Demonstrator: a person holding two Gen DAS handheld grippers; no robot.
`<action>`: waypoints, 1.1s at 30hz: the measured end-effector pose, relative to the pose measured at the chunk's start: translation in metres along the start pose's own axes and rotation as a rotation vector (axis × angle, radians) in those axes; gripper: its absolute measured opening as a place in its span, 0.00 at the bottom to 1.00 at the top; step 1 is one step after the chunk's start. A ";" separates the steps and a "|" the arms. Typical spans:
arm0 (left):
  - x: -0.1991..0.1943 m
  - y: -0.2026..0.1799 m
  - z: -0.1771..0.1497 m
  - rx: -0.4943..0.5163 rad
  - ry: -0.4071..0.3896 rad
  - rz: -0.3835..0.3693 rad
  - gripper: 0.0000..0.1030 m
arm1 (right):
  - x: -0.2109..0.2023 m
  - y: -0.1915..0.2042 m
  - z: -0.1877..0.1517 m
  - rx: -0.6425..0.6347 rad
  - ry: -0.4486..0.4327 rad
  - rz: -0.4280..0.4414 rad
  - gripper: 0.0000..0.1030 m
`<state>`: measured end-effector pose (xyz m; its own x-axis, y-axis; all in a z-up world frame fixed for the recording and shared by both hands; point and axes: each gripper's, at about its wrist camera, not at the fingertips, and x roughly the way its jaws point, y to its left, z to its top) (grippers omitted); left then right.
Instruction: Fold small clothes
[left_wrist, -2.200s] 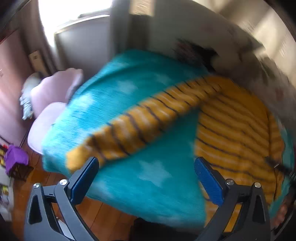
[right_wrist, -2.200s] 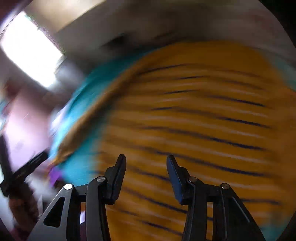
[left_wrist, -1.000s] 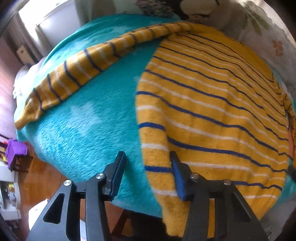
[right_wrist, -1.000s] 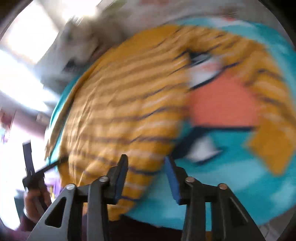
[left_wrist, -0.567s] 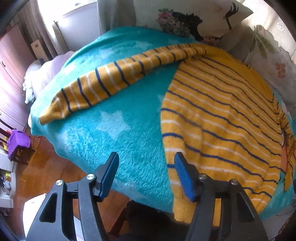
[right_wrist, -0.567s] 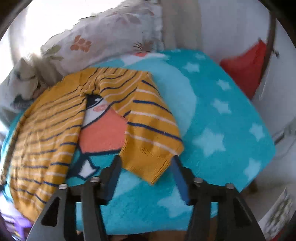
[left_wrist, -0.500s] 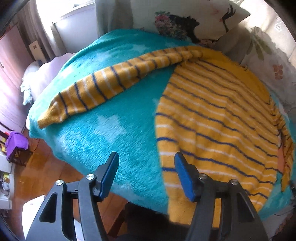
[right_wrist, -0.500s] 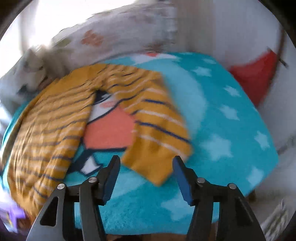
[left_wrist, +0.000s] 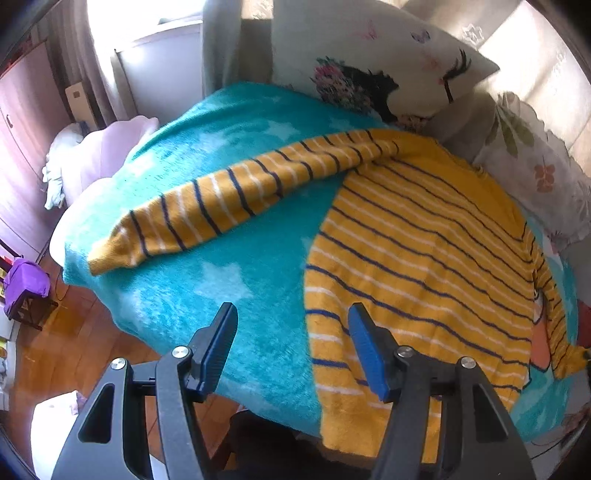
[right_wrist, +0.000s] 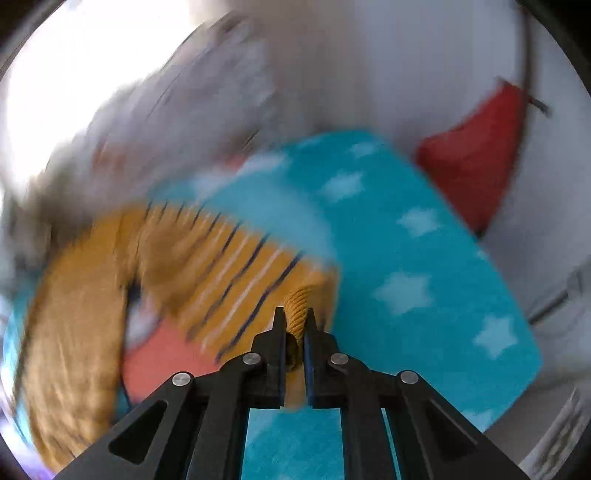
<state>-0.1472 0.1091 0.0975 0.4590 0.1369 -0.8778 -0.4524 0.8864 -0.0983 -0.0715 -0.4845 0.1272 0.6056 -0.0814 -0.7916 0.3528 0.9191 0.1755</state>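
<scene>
On blanket (left_wrist: 229, 258), right gripper (right_wrist: 295, 325) just clamped sweater (left_wrist: 424, 258) cuff; thin pinch may slip mid-fold. Left gripper (left_wrist: 291, 343) apart, empty.

Striped sweater (left_wrist: 417, 258) flat on teal blanket (left_wrist: 240, 266); sleeve (left_wrist: 229, 199) outstretched.
</scene>
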 end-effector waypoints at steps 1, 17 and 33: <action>-0.001 0.004 0.003 -0.005 -0.008 -0.001 0.60 | -0.008 -0.008 0.011 0.049 -0.017 0.009 0.07; 0.022 0.088 0.061 0.014 -0.036 -0.063 0.64 | 0.024 0.347 0.017 -0.141 0.133 0.560 0.07; 0.043 0.227 0.073 -0.141 0.011 0.033 0.65 | 0.164 0.593 -0.115 -0.442 0.424 0.458 0.23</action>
<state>-0.1745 0.3487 0.0717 0.4337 0.1592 -0.8869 -0.5702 0.8106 -0.1334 0.1552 0.0911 0.0341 0.2660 0.4175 -0.8689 -0.2397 0.9017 0.3599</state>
